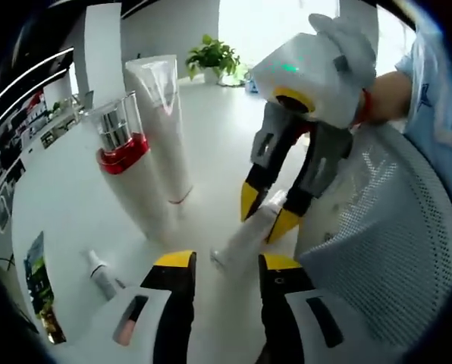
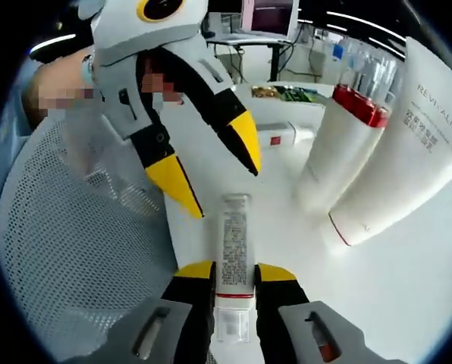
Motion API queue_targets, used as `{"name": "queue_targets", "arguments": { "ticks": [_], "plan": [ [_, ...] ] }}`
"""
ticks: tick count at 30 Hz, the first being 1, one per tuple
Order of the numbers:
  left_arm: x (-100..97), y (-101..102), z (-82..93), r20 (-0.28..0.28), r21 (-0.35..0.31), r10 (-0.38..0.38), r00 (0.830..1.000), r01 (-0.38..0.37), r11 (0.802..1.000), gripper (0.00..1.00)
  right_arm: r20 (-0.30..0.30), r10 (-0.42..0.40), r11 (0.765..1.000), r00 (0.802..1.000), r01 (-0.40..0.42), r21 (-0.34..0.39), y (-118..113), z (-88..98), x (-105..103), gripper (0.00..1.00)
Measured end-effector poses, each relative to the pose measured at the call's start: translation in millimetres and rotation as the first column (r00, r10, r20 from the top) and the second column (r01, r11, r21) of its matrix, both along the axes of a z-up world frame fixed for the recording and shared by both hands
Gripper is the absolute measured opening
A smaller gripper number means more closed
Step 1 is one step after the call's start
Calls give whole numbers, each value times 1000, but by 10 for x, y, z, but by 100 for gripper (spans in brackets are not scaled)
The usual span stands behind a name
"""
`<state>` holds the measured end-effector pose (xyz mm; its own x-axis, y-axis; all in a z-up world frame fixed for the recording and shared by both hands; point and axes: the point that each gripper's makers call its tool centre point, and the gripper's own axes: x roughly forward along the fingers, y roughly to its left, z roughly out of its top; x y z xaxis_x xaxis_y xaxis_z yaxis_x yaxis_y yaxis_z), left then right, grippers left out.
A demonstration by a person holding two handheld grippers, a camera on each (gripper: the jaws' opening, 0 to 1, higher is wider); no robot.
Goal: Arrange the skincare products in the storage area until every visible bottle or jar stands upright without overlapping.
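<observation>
My right gripper (image 2: pixel 235 271) is shut on a small white tube (image 2: pixel 233 246) with a clear cap and a red band, held lying along the jaws. That tube (image 1: pixel 245 235) shows in the left gripper view too, pinched by the right gripper (image 1: pixel 266 214) coming down from the upper right. My left gripper (image 1: pixel 227 262) is open, its yellow tips on either side of the tube's free end, not touching it. Opposite, the left gripper (image 2: pixel 211 163) hangs open just above the tube's cap. A tall white tube (image 1: pixel 161 129) and a red-banded bottle (image 1: pixel 120 148) stand upright together.
A white mesh basket (image 1: pixel 393 250) stands close on one side, seen also as the mesh basket (image 2: pixel 74 250). Another small tube (image 1: pixel 98 273) lies flat on the white table (image 1: pixel 59 205). A potted plant (image 1: pixel 211 57) sits far back. A person's gloved hand holds the right gripper.
</observation>
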<state>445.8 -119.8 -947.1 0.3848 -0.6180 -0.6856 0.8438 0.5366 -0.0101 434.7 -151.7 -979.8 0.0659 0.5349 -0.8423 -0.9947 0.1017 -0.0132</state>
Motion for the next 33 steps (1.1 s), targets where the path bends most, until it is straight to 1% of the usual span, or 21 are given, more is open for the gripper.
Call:
{"name": "queue_targets", "arguments": {
  "ticks": [1,2,3,6,7,10,12,16,19,20,21,23,25,27,28,29,30,31,32,33],
  "plan": [
    [-41,-18,-28,-4,15,-31,1000,31,999,29,11,28,1000,1000,-28,-3,11,0,-29,14],
    [-65,-25,-42,-7,24,-48,999,48,999,29,26,73,997,997,-73,-3,33,2,-77,14],
    [-106,-41,-70,-13,38,-73,997,73,997,29,31,97,995,995,-97,-3,44,3,-108,14],
    [-212,-74,-153,-27,83,-138,990,140,987,28,8,128,992,992,-127,-14,53,-20,-214,14],
    [-253,-86,-187,-32,102,-164,986,166,981,28,8,137,990,991,-137,-20,53,-23,-228,14],
    [-330,-118,-242,-40,132,-206,978,210,969,23,12,156,988,988,-156,-18,72,-20,-246,14],
    [-354,-122,-275,-42,156,-223,974,227,961,22,0,164,986,987,-164,-13,86,-9,-269,14],
    [-358,-146,-300,-28,174,-244,969,245,954,23,-12,178,984,984,-178,13,118,26,-311,14],
    [-367,-154,-330,-11,209,-277,961,273,939,23,-18,182,983,983,-181,20,133,44,-324,14],
    [-378,-164,-342,-10,213,-283,959,278,937,23,-17,187,982,982,-186,20,133,44,-331,14],
    [-379,-166,-348,-9,217,-284,959,279,935,24,-12,199,980,980,-199,14,133,43,-347,14],
    [-367,-171,-337,19,235,-304,952,292,927,27,7,222,975,975,-222,5,134,36,-360,14],
    [-375,-166,-331,18,242,-310,951,296,924,27,27,239,971,971,-239,7,145,51,-359,14],
    [-356,-144,-306,9,241,-297,955,286,927,26,23,231,973,973,-231,20,154,71,-343,14],
    [-342,-132,-284,8,236,-286,958,277,932,26,31,223,974,974,-224,43,171,101,-318,15],
    [-321,-121,-271,1,220,-257,966,250,943,26,40,204,976,978,-206,66,193,132,-282,15],
    [-299,-119,-247,5,206,-247,969,240,949,26,49,175,979,983,-179,95,215,168,-232,16],
    [-251,-100,-201,10,185,-210,978,204,961,26,59,162,980,985,-167,111,225,189,-197,17],
    [-220,-92,-170,14,168,-186,983,181,969,26,75,150,979,986,-158,129,243,216,-156,19],
    [-172,-81,-123,15,138,-147,989,144,980,26,98,134,977,986,-148,153,259,258,-96,20]
  ]
}}
